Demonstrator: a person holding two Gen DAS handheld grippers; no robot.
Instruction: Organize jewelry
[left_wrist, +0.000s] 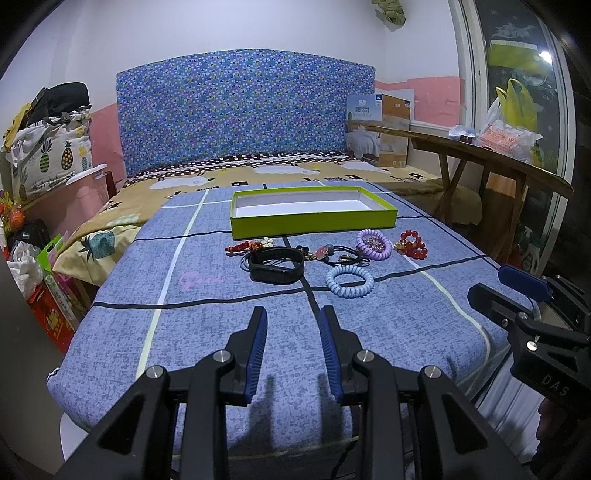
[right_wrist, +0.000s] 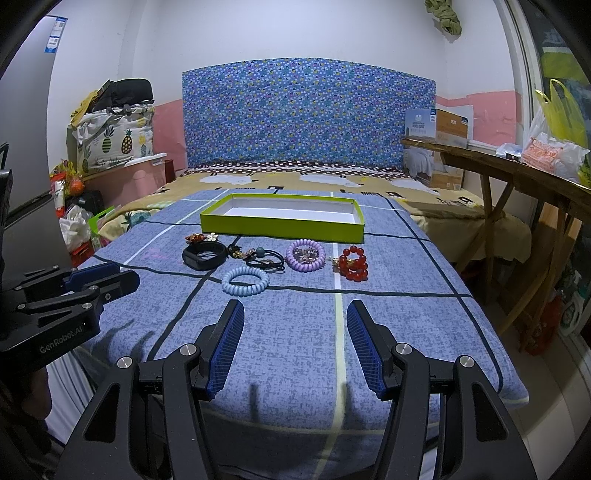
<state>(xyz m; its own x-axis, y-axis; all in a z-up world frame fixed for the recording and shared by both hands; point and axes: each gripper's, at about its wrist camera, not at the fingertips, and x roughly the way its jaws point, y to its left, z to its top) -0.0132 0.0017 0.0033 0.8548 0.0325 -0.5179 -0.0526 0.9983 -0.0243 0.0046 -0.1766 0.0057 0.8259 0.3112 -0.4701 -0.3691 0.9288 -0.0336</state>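
Observation:
An open green box (left_wrist: 314, 221) (right_wrist: 282, 223) with a white inside sits on the blue bedspread. In front of it lie a black wristband (left_wrist: 276, 264) (right_wrist: 204, 256), a light blue coil hair tie (left_wrist: 349, 281) (right_wrist: 245, 281), a purple coil hair tie (left_wrist: 373, 245) (right_wrist: 306, 255), a red bead bracelet (left_wrist: 413, 243) (right_wrist: 354, 264), black hair ties with charms (left_wrist: 341, 256) (right_wrist: 264, 260) and a red clip with a flower (left_wrist: 248, 245) (right_wrist: 201, 237). My left gripper (left_wrist: 293, 315) and my right gripper (right_wrist: 295, 308) are both open and empty, short of the jewelry.
A patterned headboard (left_wrist: 243, 110) stands behind the bed. A wooden table (left_wrist: 491, 155) with bags stands to the right. Bags and boxes (left_wrist: 48, 147) pile up at the left. The bed's front edge is under the grippers.

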